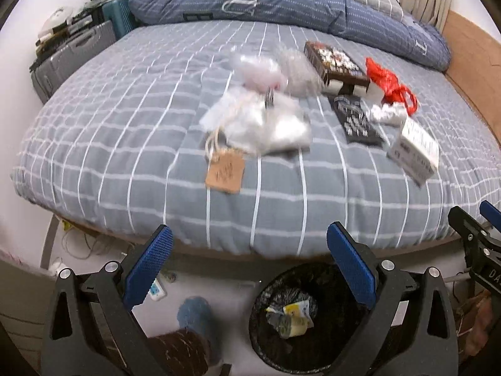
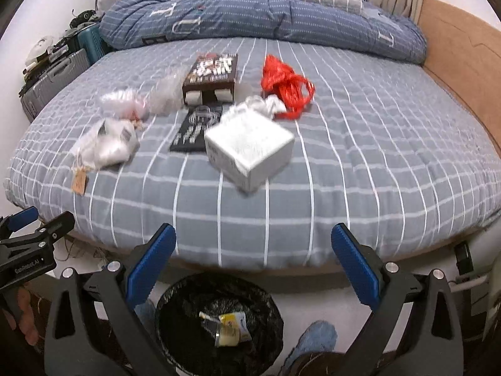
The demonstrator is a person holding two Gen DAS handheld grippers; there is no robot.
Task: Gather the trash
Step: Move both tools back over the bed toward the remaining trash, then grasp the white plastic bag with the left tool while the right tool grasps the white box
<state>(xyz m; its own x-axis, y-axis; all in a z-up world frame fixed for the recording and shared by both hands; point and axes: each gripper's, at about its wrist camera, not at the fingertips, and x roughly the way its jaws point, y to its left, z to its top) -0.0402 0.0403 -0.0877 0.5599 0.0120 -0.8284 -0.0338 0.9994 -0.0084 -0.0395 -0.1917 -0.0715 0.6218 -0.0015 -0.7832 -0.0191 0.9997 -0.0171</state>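
Two handheld grippers hover side by side above the floor, just off the near edge of a bed (image 2: 344,163) covered in a grey checked sheet. Both point forward and slightly down toward the mattress. The left gripper (image 1: 250,266) has its blue-padded fingers (image 1: 147,269) spread wide and holds nothing. The right gripper (image 2: 253,266) is likewise spread wide and empty. In the right wrist view a hand (image 2: 26,322) grips the left tool's handle at the lower left.

Directly beneath the grippers, on the floor against the bed's near edge, stands a bin lined with a black bag (image 2: 188,307); a yellow wrapper (image 2: 230,329) already lies inside it.

The trash is strewn across the middle of the bed. Toward the left edge lie crumpled clear plastic bags (image 1: 266,122) with a brown paper tag (image 1: 225,172) on a string. Near the centre sit a dark brown box (image 2: 213,75), a flat black packet (image 2: 194,134) and a white carton (image 2: 250,150). Behind the carton rest crumpled white paper (image 2: 269,105) and a red plastic bag (image 2: 285,84). A blue duvet (image 2: 250,15) is bunched along the far edge.
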